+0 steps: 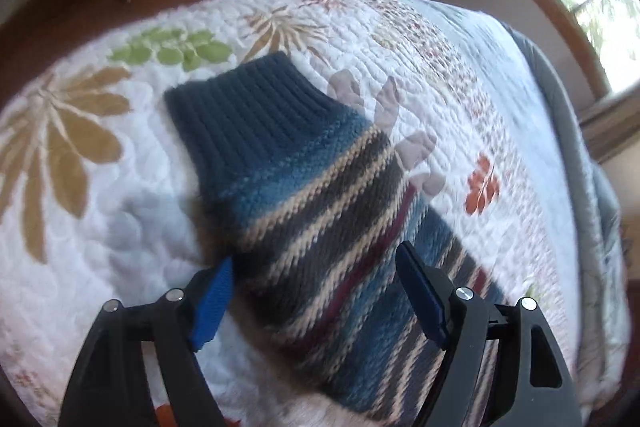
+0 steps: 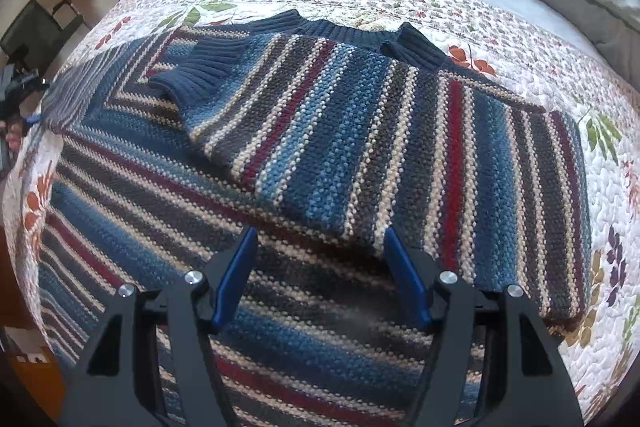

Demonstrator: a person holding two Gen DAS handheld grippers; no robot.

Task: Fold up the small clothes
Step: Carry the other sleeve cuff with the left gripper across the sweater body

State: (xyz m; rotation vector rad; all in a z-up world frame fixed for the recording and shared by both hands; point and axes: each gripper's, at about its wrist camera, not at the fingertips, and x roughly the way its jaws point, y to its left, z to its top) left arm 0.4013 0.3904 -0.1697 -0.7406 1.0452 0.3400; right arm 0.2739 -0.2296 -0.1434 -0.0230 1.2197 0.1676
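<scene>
The left gripper (image 1: 316,291) is spread wide over a sleeve (image 1: 304,163) of the striped sweater (image 2: 320,155), with nothing between its fingers. The sweater lies flat on the flowery quilt (image 2: 540,39) on the bed, one sleeve folded across its middle. The right gripper (image 2: 320,275) is spread wide too, just above the sweater.
</scene>
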